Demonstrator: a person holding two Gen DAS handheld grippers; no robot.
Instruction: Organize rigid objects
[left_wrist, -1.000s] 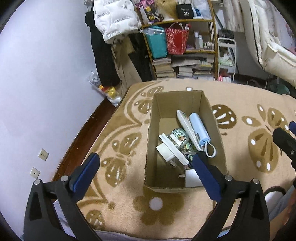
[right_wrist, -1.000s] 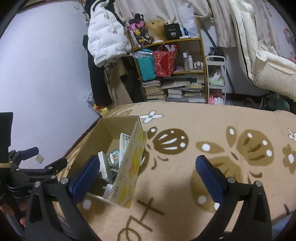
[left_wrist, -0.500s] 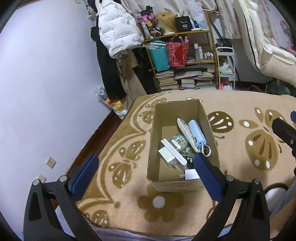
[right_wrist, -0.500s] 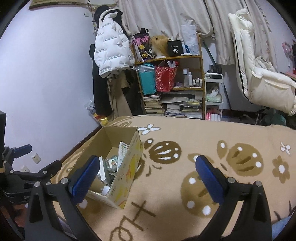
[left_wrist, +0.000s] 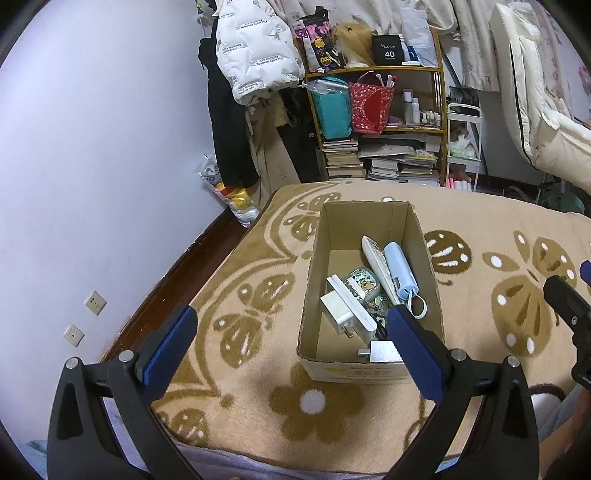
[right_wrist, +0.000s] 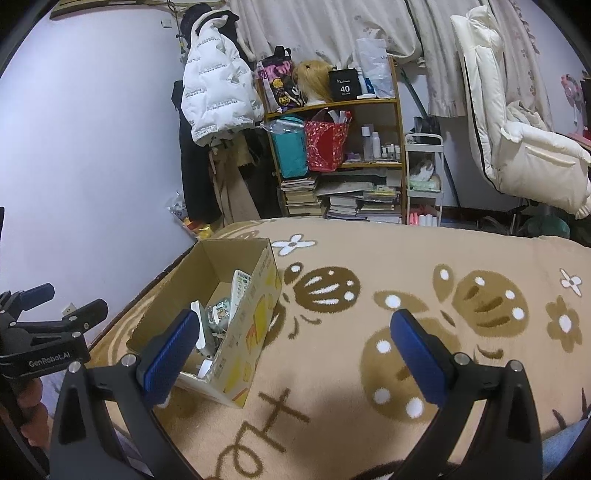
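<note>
Both the left gripper (left_wrist: 291, 332) and right gripper (right_wrist: 293, 336) hung empty, blue-padded fingers spread wide. Just beyond, the open brown cardboard box (left_wrist: 325, 236) on the tan flower-patterned blanket (right_wrist: 406, 266) held the gathered rigid objects: white charger (left_wrist: 338, 308), pale-blue cylinder (left_wrist: 400, 271), apparently finished.

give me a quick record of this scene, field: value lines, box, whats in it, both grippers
surface: beige blanket with brown butterfly pattern
container: open cardboard box on the blanket
contents: white remote control, light blue cylinder with cord loop, small round patterned tin, white charger plug, other bits unclear
left gripper: open, empty, above the near end of the box
right gripper: open, empty, over the blanket beside the box
</note>
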